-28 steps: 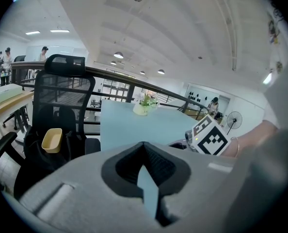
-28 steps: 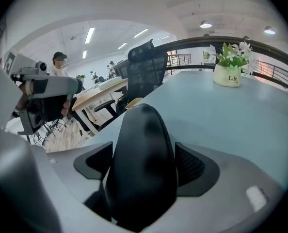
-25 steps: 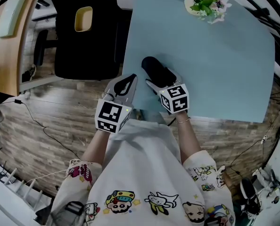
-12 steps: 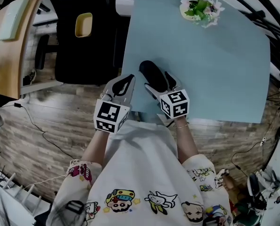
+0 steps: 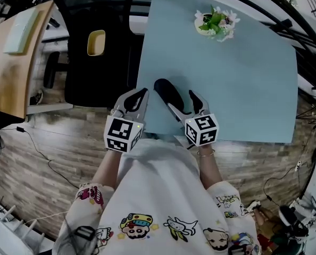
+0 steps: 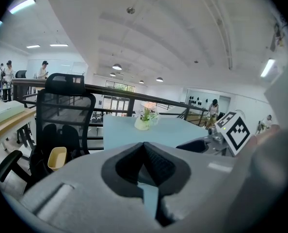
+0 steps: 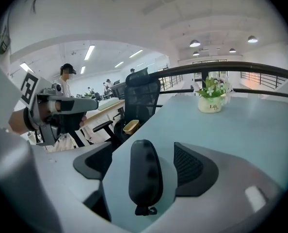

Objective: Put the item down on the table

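Observation:
A black oblong zip case (image 5: 167,92) (image 7: 145,176) lies flat on the light blue table (image 5: 243,89) near its front left corner. My right gripper (image 5: 182,103) (image 7: 144,155) sits around the case's near end. Its jaws stand wide on either side, and a gap shows at each pad. They are closing slightly, with the case between them but not pressed. My left gripper (image 5: 141,93) (image 6: 145,152) hovers just off the table's left edge. It is shut, with nothing in it.
A pot of white flowers (image 5: 215,23) (image 7: 211,101) stands at the far side of the table. Left of the table a black office chair (image 5: 94,62) holds a yellow cup (image 5: 96,41). A wooden desk (image 5: 14,52) is further left. Plank floor lies below.
My right gripper has drawn back a little towards the person while the case stays lying on the table. The left gripper has hardly moved.

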### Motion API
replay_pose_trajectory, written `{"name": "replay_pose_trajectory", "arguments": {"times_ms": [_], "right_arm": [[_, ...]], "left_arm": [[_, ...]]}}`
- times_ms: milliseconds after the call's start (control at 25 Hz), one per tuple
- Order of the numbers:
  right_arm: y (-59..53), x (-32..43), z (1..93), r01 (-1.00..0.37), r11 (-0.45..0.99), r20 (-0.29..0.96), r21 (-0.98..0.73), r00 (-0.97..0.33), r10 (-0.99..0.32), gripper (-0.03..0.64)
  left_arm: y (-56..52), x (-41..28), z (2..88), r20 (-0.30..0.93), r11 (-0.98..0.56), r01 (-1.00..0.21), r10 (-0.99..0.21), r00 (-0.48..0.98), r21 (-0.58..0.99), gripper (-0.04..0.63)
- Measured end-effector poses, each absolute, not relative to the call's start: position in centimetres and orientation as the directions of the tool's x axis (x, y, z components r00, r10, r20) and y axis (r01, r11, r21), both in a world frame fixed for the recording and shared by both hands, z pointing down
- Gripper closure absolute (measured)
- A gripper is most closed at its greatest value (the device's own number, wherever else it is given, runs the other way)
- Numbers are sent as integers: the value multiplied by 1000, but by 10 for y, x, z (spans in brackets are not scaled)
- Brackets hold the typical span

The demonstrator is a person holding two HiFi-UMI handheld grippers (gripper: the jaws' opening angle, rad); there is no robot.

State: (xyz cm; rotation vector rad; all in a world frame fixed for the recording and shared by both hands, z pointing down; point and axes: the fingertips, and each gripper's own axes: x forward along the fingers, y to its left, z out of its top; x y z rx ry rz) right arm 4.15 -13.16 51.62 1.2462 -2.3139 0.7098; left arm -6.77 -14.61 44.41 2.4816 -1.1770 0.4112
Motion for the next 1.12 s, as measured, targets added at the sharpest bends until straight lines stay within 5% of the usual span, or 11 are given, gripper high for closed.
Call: {"name": "replay_pose_trajectory", "arguments": {"times_ms": [600,1120], "right_arm": [[-143,83,398,-896,406,294,-181,-443,-847,366],[-131,102,366,-881,419,184,-218,-459,-869,519]], "left_arm": [[-146,-62,394,315,-598,-787,-726,611,150,597],[-134,-50,370,256,-596,-785,-742,619,171,597]]}}
